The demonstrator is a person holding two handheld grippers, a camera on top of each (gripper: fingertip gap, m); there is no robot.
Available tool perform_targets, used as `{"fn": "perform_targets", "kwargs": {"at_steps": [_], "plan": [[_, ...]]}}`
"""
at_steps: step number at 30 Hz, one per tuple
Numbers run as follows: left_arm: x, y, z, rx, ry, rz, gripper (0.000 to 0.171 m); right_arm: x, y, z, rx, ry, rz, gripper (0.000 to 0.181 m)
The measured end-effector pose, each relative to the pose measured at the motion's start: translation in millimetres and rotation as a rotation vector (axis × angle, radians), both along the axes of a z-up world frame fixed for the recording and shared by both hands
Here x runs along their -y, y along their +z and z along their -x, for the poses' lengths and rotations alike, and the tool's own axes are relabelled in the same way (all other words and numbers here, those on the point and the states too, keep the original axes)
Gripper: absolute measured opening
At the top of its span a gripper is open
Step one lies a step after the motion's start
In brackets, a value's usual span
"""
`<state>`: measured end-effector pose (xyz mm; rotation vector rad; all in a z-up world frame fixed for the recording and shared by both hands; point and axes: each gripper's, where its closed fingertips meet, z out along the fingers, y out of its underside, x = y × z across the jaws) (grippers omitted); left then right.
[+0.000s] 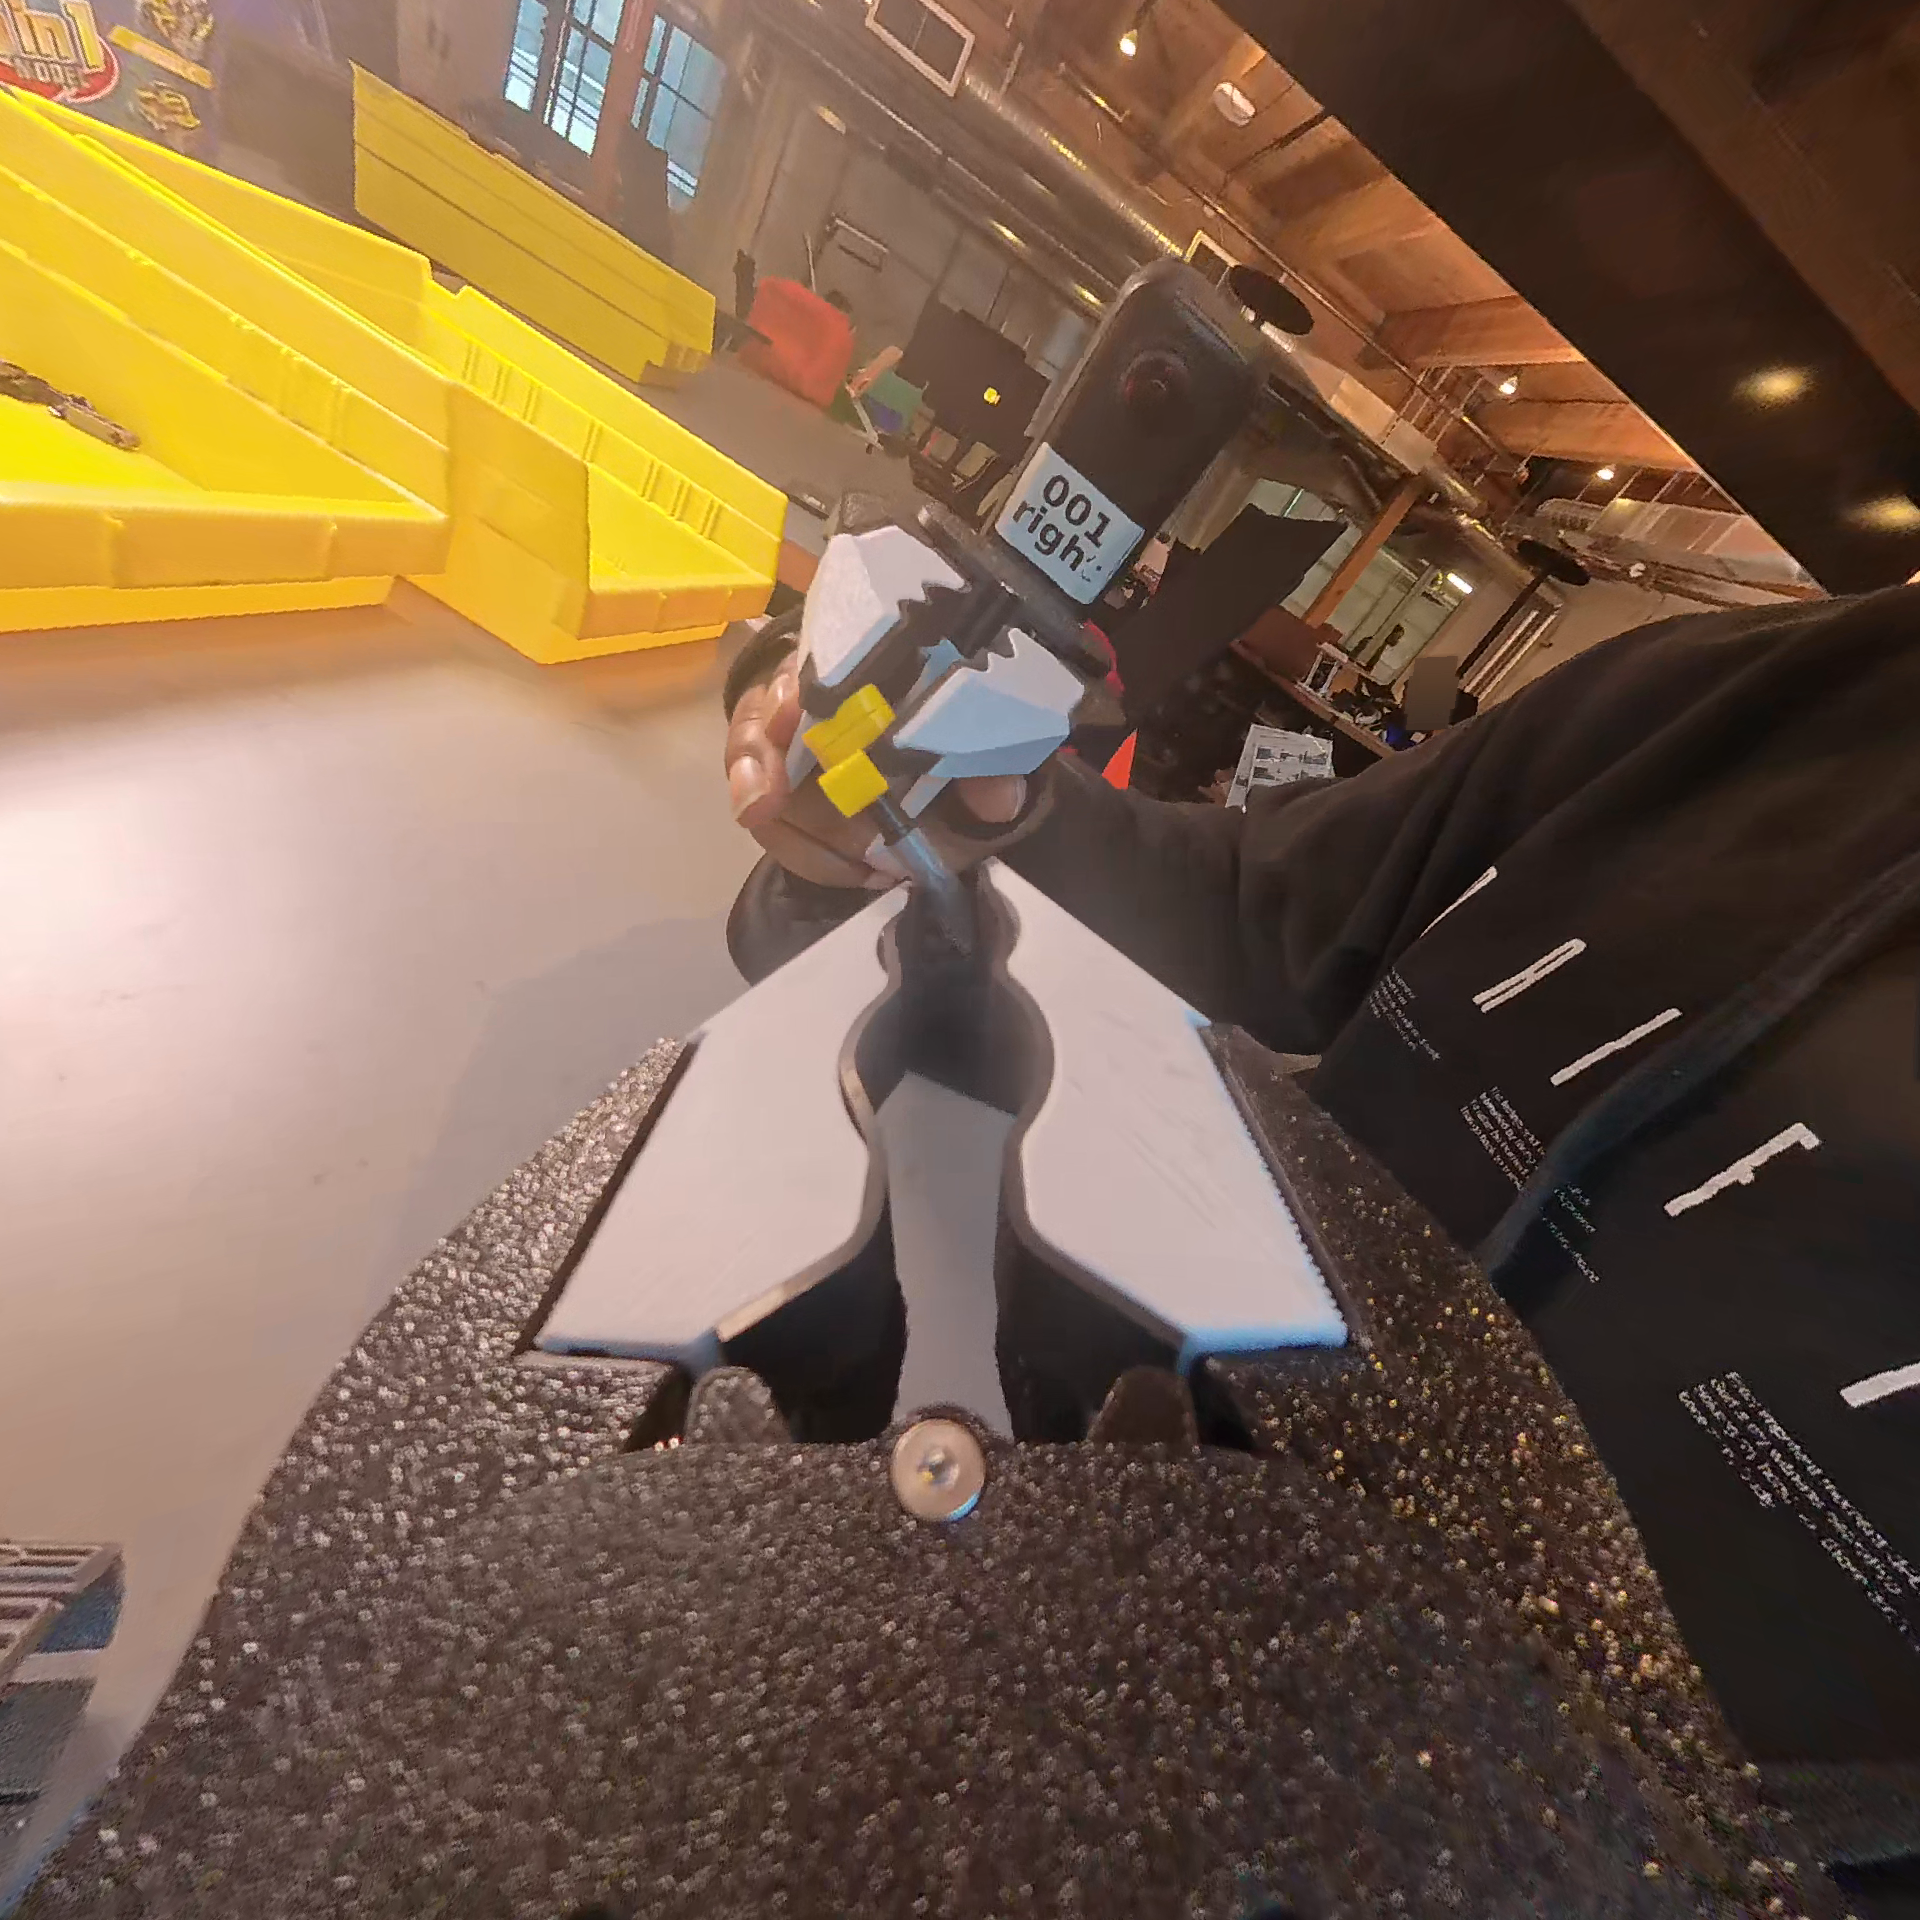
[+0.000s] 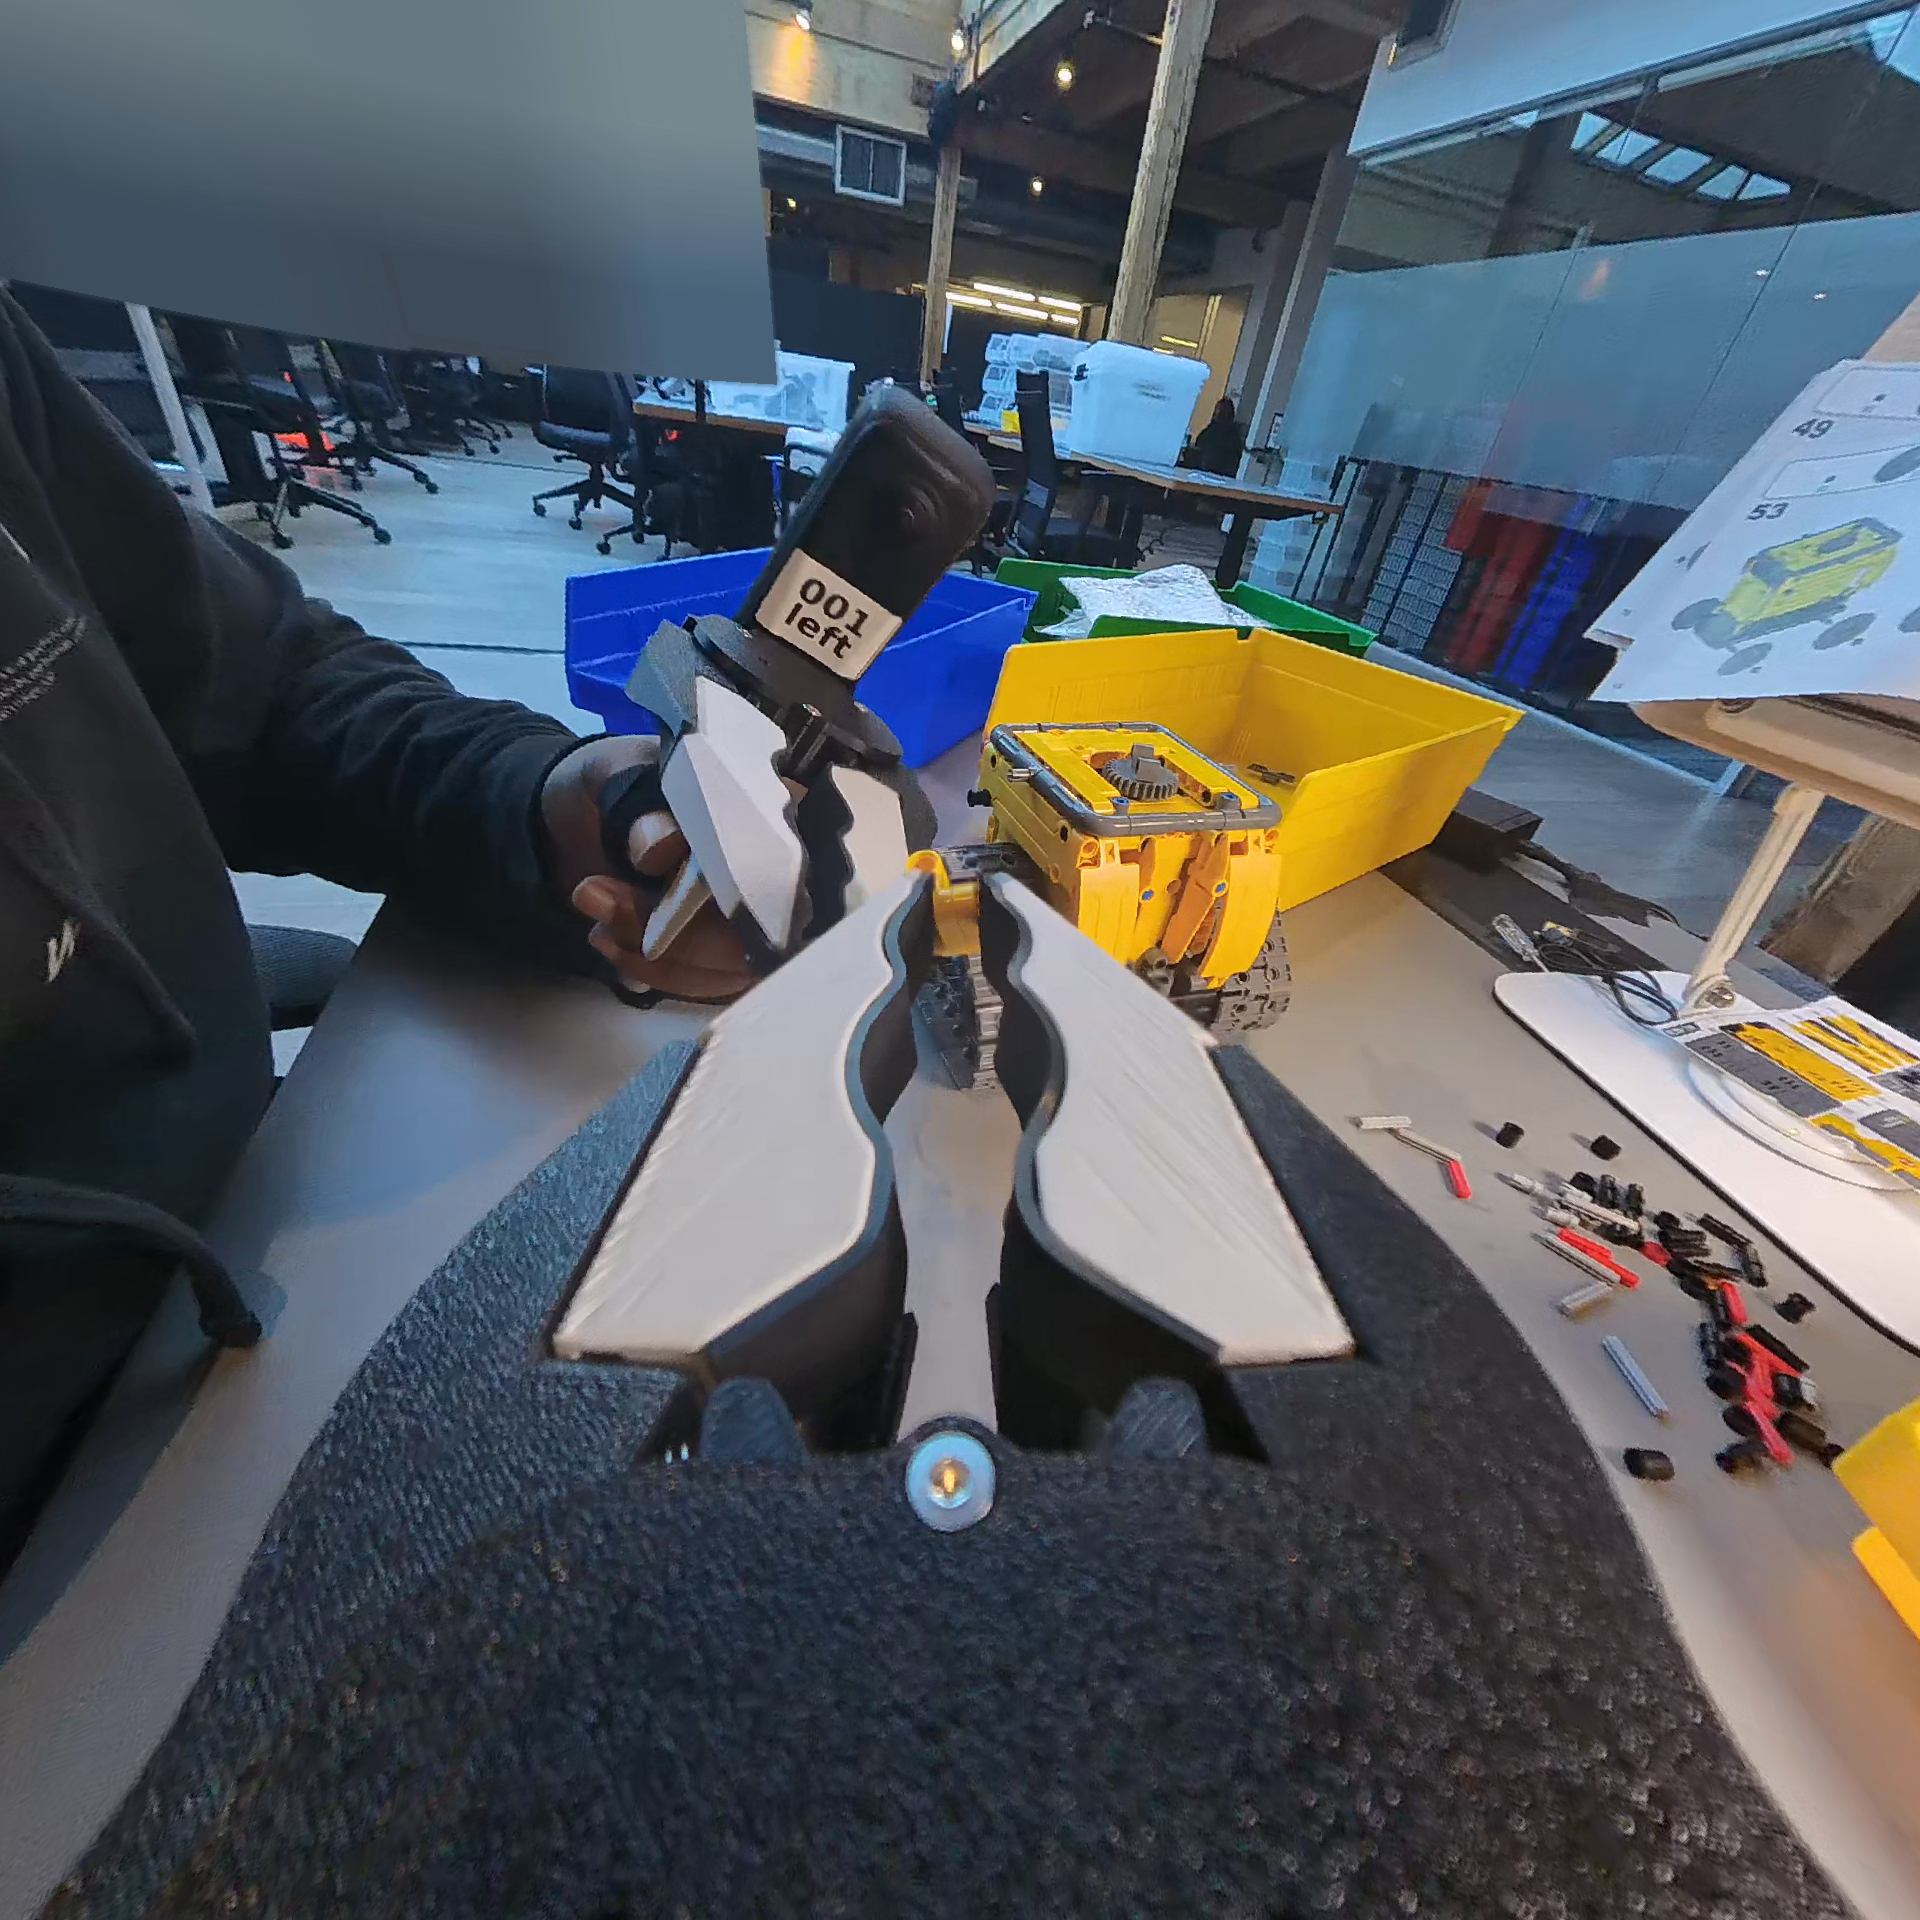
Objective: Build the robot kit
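My left gripper is shut on the dark grey lower end of a small axle piece. The axle runs up into a small yellow brick piece. My right gripper is shut on that piece and faces the left one tip to tip. In the right wrist view the right gripper pinches the yellow piece. The left gripper comes in from the left, held by a hand. A yellow tracked brick vehicle stands on the grey table just behind the tips.
A yellow bin, a blue bin and a green bin stand behind the vehicle. Loose black, red and grey parts lie at the right. An instruction booklet rests on a white stand. Yellow trays are in the left wrist view. Both grippers' tips are close together, under 4 cm apart.
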<state>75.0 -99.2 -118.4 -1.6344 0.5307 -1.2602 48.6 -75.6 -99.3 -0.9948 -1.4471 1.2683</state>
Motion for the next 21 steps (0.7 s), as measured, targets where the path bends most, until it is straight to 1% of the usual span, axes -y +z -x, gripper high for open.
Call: {"fn": "perform_targets", "kwargs": {"at_steps": [2,4,7,9,17,21], "plan": [[1,-1,-1,-0.011,-0.006,-0.005,0.005,0,-2,-1,0.002,0.008,0.025,0.008],[-3,-8,0,-0.034,0.007,0.013,0.005,4,3,-3,-0.032,0.024,0.034,0.010],[-5,-10,1,-0.056,0.021,-0.002,0.005,6,6,-4,-0.055,0.013,-0.039,0.012],[-6,-8,2,-0.051,0.024,-0.004,0.005,6,7,-6,-0.058,0.013,-0.064,0.012],[-7,-6,5,-0.021,0.027,0.008,0.005,3,10,-4,-0.064,-0.063,-0.250,0.015],[-8,-5,7,-0.007,0.029,0.015,0.005,3,6,-3,-0.049,-0.077,-0.288,0.015]]}}
